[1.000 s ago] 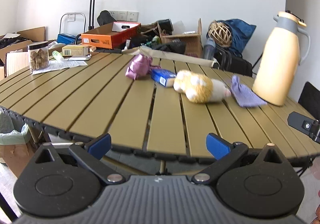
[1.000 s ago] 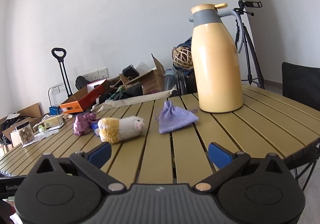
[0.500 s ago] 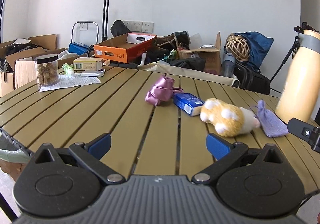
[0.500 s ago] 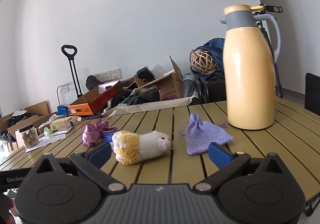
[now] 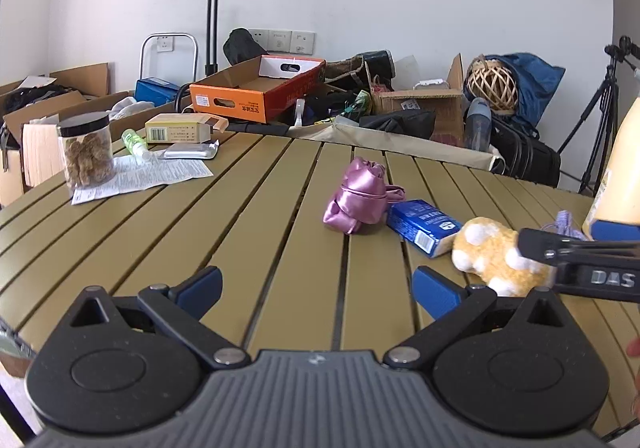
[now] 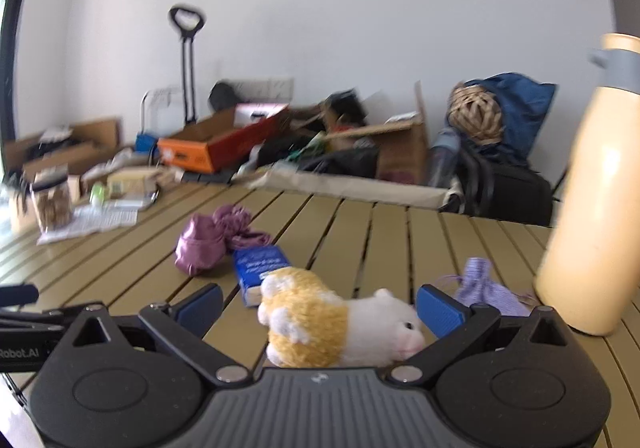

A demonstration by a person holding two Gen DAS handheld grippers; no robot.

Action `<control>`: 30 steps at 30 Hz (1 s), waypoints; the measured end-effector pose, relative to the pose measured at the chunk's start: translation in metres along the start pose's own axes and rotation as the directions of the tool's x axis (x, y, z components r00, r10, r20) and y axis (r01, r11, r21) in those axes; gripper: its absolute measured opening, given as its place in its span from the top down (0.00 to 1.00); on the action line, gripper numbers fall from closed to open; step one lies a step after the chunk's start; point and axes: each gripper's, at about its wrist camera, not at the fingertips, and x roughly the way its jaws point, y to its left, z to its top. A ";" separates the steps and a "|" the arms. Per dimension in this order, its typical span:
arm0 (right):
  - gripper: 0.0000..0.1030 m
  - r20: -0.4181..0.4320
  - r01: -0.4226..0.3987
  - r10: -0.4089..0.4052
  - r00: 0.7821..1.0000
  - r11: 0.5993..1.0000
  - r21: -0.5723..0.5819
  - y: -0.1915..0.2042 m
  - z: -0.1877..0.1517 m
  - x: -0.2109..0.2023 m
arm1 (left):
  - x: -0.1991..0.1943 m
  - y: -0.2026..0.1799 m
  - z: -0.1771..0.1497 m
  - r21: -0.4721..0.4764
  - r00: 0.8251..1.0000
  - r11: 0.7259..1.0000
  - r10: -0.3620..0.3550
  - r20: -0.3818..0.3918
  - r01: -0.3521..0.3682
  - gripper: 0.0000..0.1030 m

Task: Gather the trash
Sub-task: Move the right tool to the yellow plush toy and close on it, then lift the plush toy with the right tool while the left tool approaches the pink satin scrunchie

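Note:
On the slatted olive table (image 5: 240, 232) lie a crumpled pink satin bag (image 5: 358, 196), a blue packet (image 5: 422, 226) and a yellow and white plush hamster (image 5: 494, 256). My left gripper (image 5: 316, 286) is open over bare slats, short of the pink bag (image 6: 206, 240). My right gripper (image 6: 318, 308) is open, and the hamster (image 6: 340, 324) lies between its fingers, apart from both pads. The blue packet (image 6: 260, 268) sits just behind the hamster. A lilac cloth pouch (image 6: 482, 290) lies to the right. The right gripper's finger (image 5: 576, 258) crosses the left wrist view in front of the hamster.
A tall cream thermos (image 6: 592, 207) stands at the right edge. At far left sit a snack jar (image 5: 86, 153), a printed sheet (image 5: 140, 175), a small green bottle (image 5: 134, 139) and a yellow box (image 5: 178, 129). Cardboard boxes, bags and a tripod (image 5: 602, 115) crowd the floor behind.
Both grippers have moved forward over the table. The right gripper has swung left and now has the hamster between its open fingers. Its finger has entered the left wrist view.

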 end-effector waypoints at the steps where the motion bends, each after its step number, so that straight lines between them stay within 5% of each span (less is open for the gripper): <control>1: 0.01 -0.016 0.003 -0.004 1.000 1.000 -0.020 0.005 0.003 0.008 | 0.002 0.001 0.002 0.009 1.000 1.000 0.000 0.002 0.000 0.00; 4: 0.02 -0.086 0.025 -0.033 0.996 0.996 -0.090 0.015 0.013 0.035 | 0.006 0.008 0.005 0.019 1.000 1.000 0.011 0.007 -0.011 0.00; 14: 0.32 -0.252 0.014 -0.060 0.966 0.983 -0.182 0.031 0.015 0.087 | 0.016 0.032 0.006 -0.026 0.999 0.999 0.017 -0.044 -0.018 0.00; 30: 0.50 -0.304 0.029 -0.085 0.949 0.982 -0.184 0.022 0.012 0.081 | 0.009 0.038 0.011 -0.055 0.999 0.998 -0.010 -0.040 0.007 0.00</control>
